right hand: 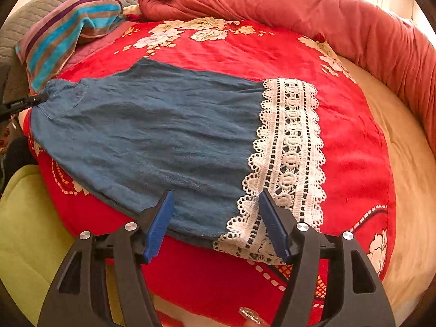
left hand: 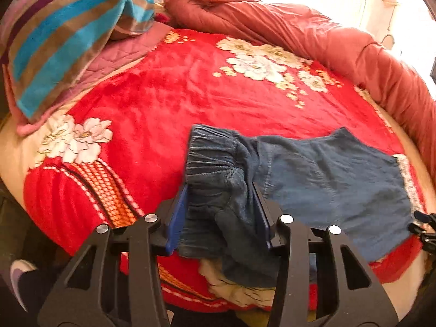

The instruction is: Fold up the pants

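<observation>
Blue denim pants with a white lace hem lie spread on a red flowered blanket. In the left wrist view the gathered elastic waistband sits bunched between the blue pads of my left gripper, whose jaws stand apart around the cloth. My right gripper is open, its fingers spread over the near edge of the leg by the lace hem. The left gripper's tip shows at the waistband in the right wrist view.
A striped blue, brown and pink towel lies at the back left. A rolled red quilt runs along the back and right. A cream sheet shows at the right edge, a yellow-green cloth at the near left.
</observation>
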`<control>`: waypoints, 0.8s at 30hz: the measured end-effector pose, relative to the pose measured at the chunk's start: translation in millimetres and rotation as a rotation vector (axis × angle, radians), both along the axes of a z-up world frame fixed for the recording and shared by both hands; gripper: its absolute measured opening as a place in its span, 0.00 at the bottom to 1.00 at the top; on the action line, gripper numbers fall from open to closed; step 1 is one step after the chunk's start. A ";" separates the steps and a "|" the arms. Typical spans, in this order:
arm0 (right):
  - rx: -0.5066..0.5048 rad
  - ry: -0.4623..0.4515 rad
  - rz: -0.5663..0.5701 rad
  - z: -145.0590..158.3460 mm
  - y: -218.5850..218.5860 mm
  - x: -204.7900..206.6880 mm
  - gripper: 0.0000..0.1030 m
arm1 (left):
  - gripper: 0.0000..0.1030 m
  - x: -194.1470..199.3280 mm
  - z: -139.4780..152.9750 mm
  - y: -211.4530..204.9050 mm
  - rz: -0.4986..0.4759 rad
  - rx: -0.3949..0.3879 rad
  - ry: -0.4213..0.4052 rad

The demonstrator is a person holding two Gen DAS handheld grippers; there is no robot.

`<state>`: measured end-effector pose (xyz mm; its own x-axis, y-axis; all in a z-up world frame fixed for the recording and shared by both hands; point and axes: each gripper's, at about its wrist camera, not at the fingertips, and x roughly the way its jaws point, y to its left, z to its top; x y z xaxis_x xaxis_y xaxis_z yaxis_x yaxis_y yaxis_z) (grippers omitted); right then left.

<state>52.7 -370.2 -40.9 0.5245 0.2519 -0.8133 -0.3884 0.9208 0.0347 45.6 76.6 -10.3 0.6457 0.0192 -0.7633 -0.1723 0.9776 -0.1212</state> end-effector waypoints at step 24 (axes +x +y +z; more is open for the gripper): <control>0.147 0.000 0.031 5.6 20.6 -0.8 0.65 | 0.76 -12.4 20.1 -119.4 -0.345 0.131 -0.019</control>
